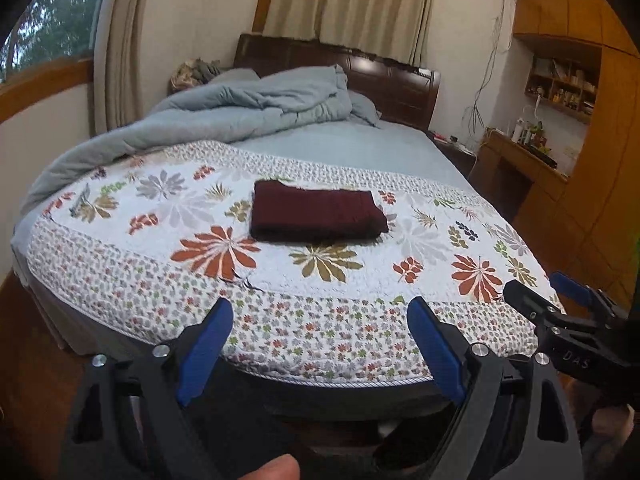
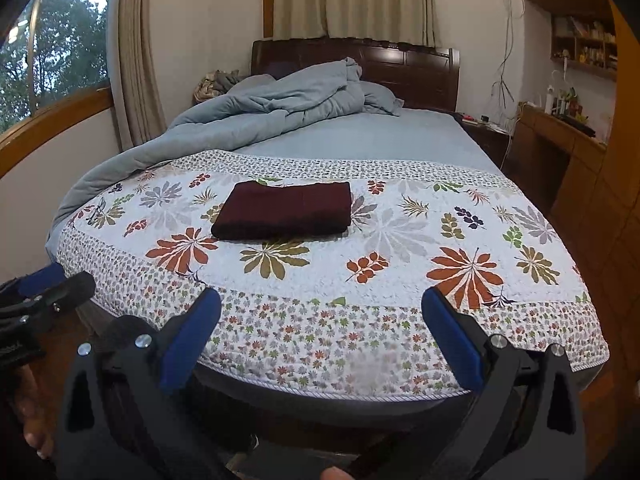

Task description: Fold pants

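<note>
Pants: the dark maroon pants (image 1: 318,216) lie as a compact, roughly rectangular stack on the floral quilt (image 1: 120,280), near the middle of the bed's foot end, well apart from both grippers.

Fold quality: edges look fairly square and the layers sit flat; the far corner seems slightly uneven, though the fisheye bend makes that hard to judge.

Left gripper: the left gripper (image 1: 320,344) hovers off the near edge of the bed, its blue-padded fingers (image 1: 204,348) spread wide with nothing between them.

Right gripper: the right gripper (image 2: 320,340) hangs just beside the left one, likewise over the foot of the bed, jaws wide apart and empty.

Surroundings: a grey-blue duvet (image 2: 280,100) is bunched toward the wooden headboard (image 2: 412,68), clear of the pants.

Done: judging by the tidy bundle, the folding itself appears complete, and the garment is released.

Left: little or nothing, perhaps a light smoothing of that far corner if a neater stack is wanted.

Risk: small; any further touch could loosen the top layer.
</note>
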`<state>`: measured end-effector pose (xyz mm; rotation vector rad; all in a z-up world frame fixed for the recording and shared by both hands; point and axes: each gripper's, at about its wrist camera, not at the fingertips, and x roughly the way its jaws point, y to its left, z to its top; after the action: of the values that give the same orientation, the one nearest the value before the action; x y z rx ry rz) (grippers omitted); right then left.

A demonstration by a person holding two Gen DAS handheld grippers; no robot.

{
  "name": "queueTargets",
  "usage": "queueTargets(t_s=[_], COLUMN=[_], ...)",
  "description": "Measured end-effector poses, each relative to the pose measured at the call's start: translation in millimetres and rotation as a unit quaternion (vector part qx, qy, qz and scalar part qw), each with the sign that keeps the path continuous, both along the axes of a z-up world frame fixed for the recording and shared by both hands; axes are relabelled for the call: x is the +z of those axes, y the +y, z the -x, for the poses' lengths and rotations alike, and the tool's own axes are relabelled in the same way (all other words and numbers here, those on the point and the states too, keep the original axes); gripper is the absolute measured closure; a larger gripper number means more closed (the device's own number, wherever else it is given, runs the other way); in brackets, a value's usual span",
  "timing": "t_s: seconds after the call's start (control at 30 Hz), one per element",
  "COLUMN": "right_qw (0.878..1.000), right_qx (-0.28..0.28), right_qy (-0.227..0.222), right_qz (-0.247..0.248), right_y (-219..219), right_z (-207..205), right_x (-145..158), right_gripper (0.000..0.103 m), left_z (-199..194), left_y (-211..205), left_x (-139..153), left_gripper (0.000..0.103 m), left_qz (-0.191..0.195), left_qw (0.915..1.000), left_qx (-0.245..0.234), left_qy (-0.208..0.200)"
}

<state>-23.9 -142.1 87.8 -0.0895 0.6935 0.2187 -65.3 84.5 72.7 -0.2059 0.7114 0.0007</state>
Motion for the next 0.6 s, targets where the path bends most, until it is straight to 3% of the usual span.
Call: queueTargets(t_s=[0.3,0.6], right_qw=[1.0,1.0], right_qx=[0.013,0.014], right_qy=[0.005,0.009], right_qz=[-0.003,-0.007], right_y=[8.2,10.6], right_z=[-3.4,0.4], right_x=[-1.8,1.5], right_gripper=[0.003,0.003], left_z=[-3.0,1.5], left_y=[5.5,3.5], left_x=[-0.5,9.1], left_gripper=[0.014,0.011], left_qz=[-0.018,-0.02], left_qw=[0.9993,0.9994], left_qx=[0.033,0.025], left_qy=[0.007,-0.009])
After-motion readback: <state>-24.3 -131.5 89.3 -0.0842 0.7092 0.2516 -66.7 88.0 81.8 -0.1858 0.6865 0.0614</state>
